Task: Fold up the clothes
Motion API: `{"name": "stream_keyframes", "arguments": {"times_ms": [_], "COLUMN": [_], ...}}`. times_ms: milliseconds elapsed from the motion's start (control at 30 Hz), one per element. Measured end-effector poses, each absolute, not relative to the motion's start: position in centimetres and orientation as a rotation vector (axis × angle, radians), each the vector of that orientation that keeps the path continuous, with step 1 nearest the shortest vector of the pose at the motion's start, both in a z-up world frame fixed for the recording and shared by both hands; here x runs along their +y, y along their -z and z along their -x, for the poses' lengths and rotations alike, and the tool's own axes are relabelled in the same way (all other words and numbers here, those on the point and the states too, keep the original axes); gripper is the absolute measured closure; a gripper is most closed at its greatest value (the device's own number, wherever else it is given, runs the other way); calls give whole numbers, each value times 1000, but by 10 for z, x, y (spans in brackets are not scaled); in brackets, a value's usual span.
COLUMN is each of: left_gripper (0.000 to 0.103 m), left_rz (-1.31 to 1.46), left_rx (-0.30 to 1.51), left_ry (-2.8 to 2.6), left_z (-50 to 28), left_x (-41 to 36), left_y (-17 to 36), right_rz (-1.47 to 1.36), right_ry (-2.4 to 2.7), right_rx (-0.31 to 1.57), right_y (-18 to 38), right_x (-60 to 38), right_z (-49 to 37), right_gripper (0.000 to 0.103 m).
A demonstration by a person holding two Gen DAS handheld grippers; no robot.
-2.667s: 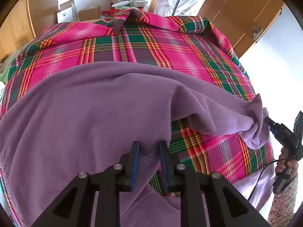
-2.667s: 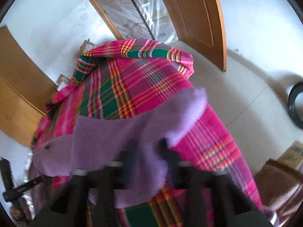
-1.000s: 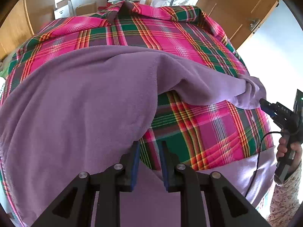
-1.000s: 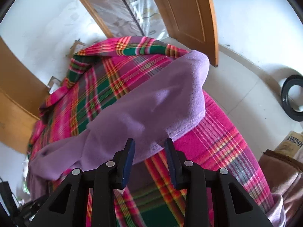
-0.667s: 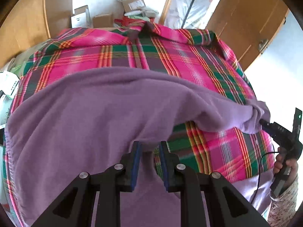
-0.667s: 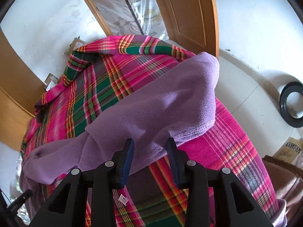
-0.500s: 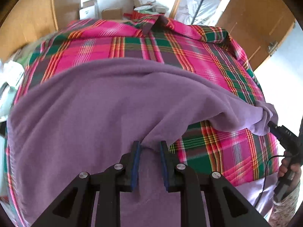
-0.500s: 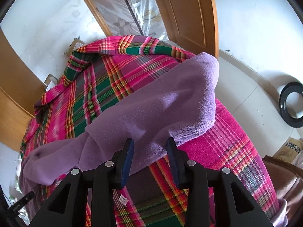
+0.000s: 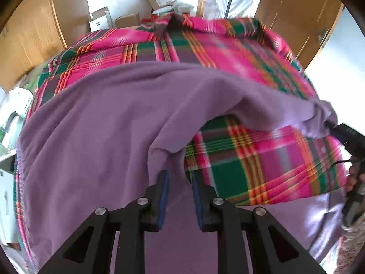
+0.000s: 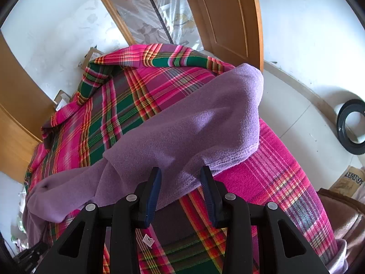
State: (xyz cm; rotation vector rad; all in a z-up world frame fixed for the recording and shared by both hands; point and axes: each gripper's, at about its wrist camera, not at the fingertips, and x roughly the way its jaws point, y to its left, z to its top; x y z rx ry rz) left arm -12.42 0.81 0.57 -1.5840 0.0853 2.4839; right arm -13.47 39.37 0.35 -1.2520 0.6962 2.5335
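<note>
A big soft purple fleece cloth [image 9: 95, 132] is lying over a bed covered with a bright pink and green checked blanket [image 9: 262, 159]. The left gripper [image 9: 178, 178] is pinching a bunched-up edge of the purple cloth between its two blue-padded fingers [image 9: 163, 191], and the cloth is rising up from there like a little tent. The right gripper [image 10: 180, 178] is holding its fingers spread apart, with a lifted fold of the same cloth [image 10: 194, 127] lying between and above them; I think it is not squeezing the cloth, only sitting under it. In the left view, the far corner of the cloth is reaching over to the right gripper [image 9: 340, 132], near a person's hand [image 9: 354, 178]. The fold looks only partly done, because the checked blanket is showing under the raised cloth. Here is what could go wrong. If the right side is not gripping, that corner could slip off and flop down, and the fold would come out crooked. The fleece is thick and floppy, so it could sag in the middle and bunch up. The left gripper is holding only a small bit, so a hard pull might tug it free.
</note>
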Motion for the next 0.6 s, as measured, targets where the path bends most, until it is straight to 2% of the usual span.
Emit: {"name": "stream_keyframes", "arguments": {"times_ms": [333,367,400,433,467,600], "left_gripper": [82,88,93,99,99,100], "left_rz": [1550,1540,1539,1541,1542,1530], "left_rx": [173,173,149,117,85,12], "left_ry": [-2520,-2518,-2506,-2492,-2476,-2452], "left_z": [134,134,133,133,132,126], "left_x": [20,19,16,11,6,-6], "left_y": [0,-1,-2,-3,-4,-9], "right_rz": [1236,1229,1221,1213,1208,1191], "right_ry": [-2537,-2539,-2537,-2531,-2529,-2533], "right_rx": [677,673,666,653,649,659], "right_y": [-4,-4,-4,-4,-4,-5], "right_x": [392,392,392,393,394,400], "right_z": [137,137,138,138,139,138], "right_gripper": [65,66,75,90,96,99]}}
